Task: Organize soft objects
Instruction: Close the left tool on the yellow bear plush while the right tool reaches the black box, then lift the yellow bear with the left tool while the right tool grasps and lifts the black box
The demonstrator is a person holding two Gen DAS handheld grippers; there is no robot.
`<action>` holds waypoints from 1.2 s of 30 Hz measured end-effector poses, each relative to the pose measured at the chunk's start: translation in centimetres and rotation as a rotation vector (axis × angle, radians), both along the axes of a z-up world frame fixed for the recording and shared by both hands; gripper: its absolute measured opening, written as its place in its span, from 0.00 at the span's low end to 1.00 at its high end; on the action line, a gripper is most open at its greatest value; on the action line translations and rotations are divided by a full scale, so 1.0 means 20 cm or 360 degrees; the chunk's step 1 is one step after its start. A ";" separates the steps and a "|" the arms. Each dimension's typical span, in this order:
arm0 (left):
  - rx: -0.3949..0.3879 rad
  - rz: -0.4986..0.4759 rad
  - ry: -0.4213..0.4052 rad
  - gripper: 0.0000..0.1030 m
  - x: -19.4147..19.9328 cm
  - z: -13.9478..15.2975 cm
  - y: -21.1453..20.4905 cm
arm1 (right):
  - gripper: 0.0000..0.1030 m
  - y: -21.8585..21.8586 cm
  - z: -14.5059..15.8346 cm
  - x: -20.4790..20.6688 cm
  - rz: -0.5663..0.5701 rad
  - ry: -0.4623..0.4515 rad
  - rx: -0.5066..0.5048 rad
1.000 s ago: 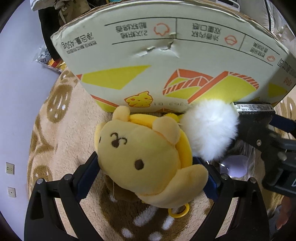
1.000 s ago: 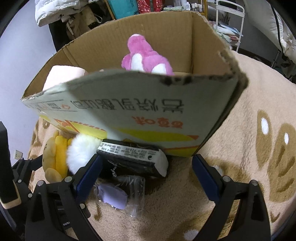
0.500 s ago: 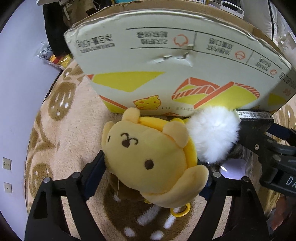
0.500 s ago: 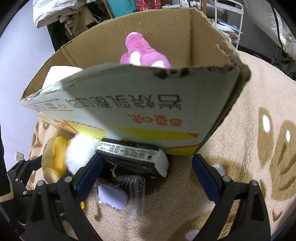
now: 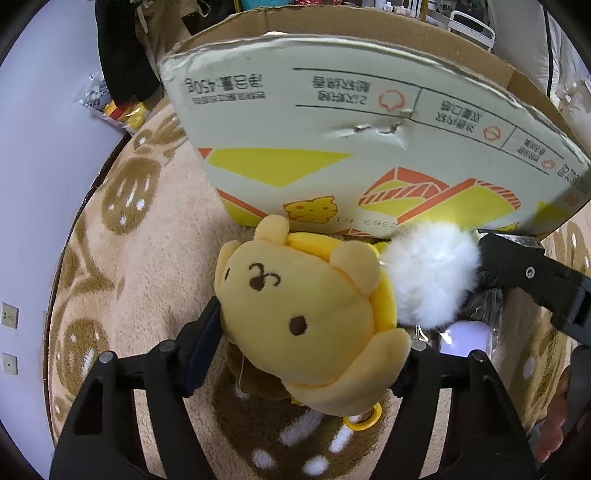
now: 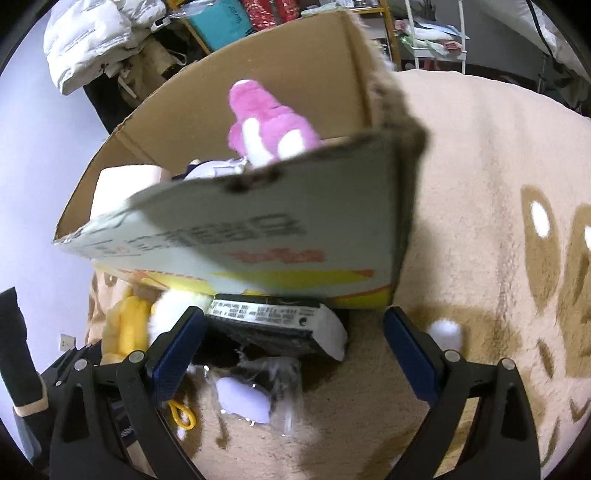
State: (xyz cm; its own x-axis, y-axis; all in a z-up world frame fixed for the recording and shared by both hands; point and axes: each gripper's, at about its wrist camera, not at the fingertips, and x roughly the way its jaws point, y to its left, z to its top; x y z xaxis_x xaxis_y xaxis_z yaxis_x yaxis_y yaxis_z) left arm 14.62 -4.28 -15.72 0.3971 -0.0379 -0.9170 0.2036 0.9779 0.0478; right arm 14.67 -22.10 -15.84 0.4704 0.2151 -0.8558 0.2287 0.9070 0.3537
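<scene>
My left gripper [image 5: 306, 347] is shut on a yellow bear plush [image 5: 299, 314] with a white fluffy pompom [image 5: 432, 273], held just above the rug in front of the cardboard box [image 5: 332, 140]. The plush also shows at the left of the right wrist view [image 6: 129, 325]. My right gripper [image 6: 291, 350] is open and empty, its fingers either side of a black-and-white packet [image 6: 280, 325] lying against the box [image 6: 295, 236]. A pink plush [image 6: 262, 122] and a pale pink soft item [image 6: 125, 184] sit inside the box.
A clear plastic bag with a lilac item [image 6: 247, 395] lies on the beige patterned rug [image 6: 498, 258] under my right gripper. Bags and clothes [image 5: 122, 74] lie beyond the rug at the back left. A white rack [image 6: 436, 33] stands behind the box.
My left gripper has lifted and drawn back a little with the yellow plush, so more of the box front shows. My right gripper has risen and turned, showing more of the box's inside.
</scene>
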 end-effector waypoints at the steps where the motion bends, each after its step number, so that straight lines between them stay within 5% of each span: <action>1: -0.0007 0.0004 -0.0001 0.69 0.00 0.00 0.01 | 0.98 0.00 0.00 0.00 -0.0002 0.0005 0.0000; 12: -0.0057 0.0023 -0.0007 0.67 -0.01 0.04 0.04 | 0.98 0.03 0.00 0.01 0.0028 0.0029 -0.0117; 15: -0.0065 0.0023 -0.0011 0.66 -0.01 0.05 0.05 | 0.98 0.00 0.01 0.00 -0.0001 0.0023 -0.0084; 20: -0.0073 0.0021 -0.0018 0.66 -0.02 0.07 0.06 | 0.80 -0.06 -0.01 -0.01 -0.0035 0.0054 0.0015; 36: -0.0118 0.0022 -0.0154 0.66 -0.09 0.19 0.07 | 0.79 -0.22 0.08 -0.20 -0.0092 -0.0012 0.0040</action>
